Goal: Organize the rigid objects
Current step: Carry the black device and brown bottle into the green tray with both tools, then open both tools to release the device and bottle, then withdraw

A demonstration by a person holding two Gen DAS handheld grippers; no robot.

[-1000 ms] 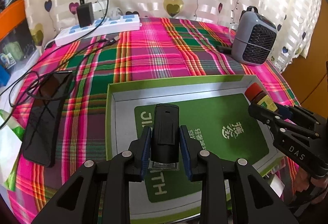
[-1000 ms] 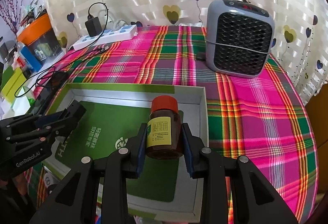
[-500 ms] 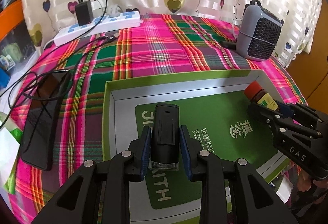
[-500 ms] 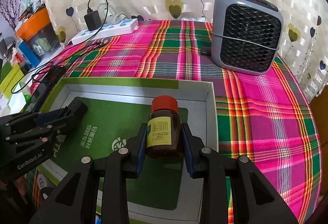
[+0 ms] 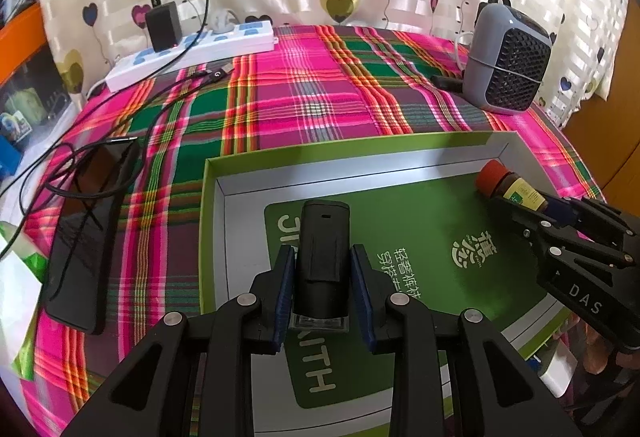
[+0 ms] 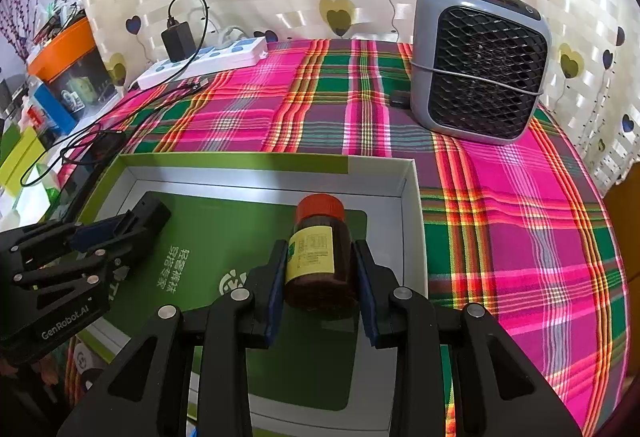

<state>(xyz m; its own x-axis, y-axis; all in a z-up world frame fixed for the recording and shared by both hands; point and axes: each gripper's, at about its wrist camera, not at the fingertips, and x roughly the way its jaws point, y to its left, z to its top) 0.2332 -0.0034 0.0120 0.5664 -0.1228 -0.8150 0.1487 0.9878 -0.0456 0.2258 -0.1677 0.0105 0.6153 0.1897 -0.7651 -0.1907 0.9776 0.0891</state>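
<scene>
box (image 5: 344, 149): a shallow green-rimmed cardboard box with white inner walls and a green printed sheet on its floor, lying open on a plaid tablecloth (image 5: 312, 93) of pink, green and orange. heater (image 6: 478, 61): a grey fan heater with a black grille, standing on the cloth behind the box's far right corner, apart from it. power strip (image 5: 192, 53): white, along the far edge of the cloth by the heart-patterned curtain, with a black adapter plugged in and a cable trailing forward. phone (image 5: 86, 233): a dark slab flat on the cloth left of the box, cable looped over it. left gripper (image 5: 323, 287): over the box's left part, jaws opening, with a black block (image 5: 323, 249) between the blue pads; a thin gap seems to show on each side, though the fisheye view makes contact hard to judge. the block's base sits at the printed sheet. right gripper (image 6: 320, 277): over the box's right part, clenched on a brown bottle (image 6: 318, 257) with an orange-red cap and yellow label, cap pointing toward the far wall of the box.
</scene>
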